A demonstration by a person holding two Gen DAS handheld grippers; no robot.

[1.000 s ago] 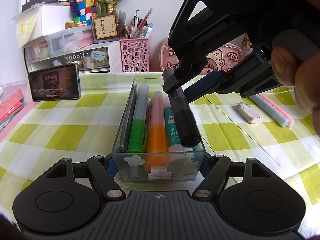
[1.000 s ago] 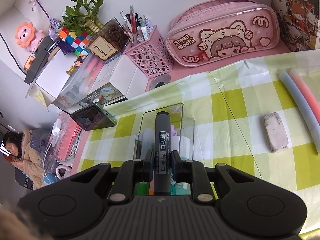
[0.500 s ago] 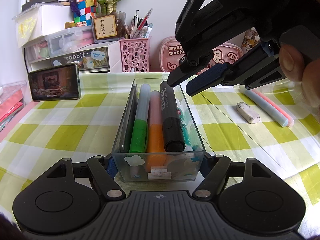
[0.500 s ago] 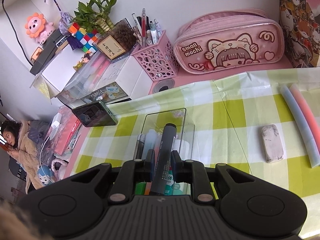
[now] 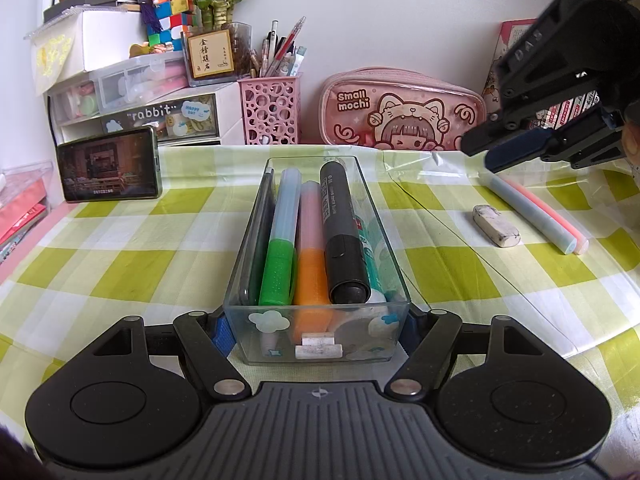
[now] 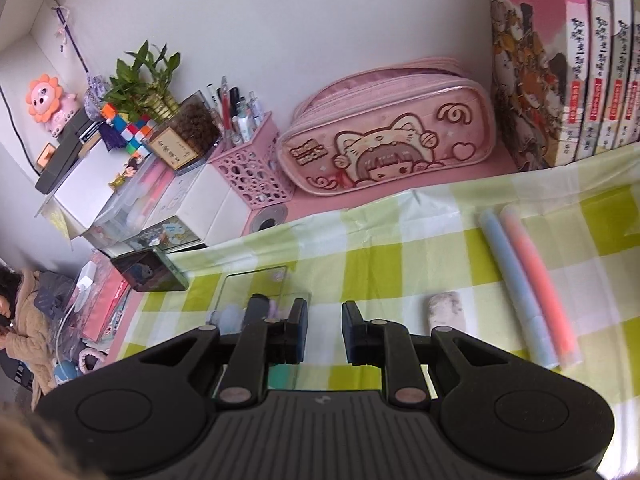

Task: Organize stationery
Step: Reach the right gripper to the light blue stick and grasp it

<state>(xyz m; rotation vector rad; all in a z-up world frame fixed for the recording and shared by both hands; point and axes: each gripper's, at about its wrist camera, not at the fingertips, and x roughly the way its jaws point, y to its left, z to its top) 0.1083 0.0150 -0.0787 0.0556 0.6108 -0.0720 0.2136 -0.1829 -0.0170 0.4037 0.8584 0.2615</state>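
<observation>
1. The left claw [image 5: 316, 332] is clamped on the near end of a clear, glossy rectangular plastic tray [image 5: 394, 264].
2. A thick black whiteboard marker [image 5: 342, 236] lies lengthwise in the tray, beside green- and orange-capped highlighters.
3. The right claw [image 6: 323, 336] hangs with its pads apart, holding nothing.
4. A smudged eraser [image 5: 496, 226] lies on the bench's checked cloth.
</observation>
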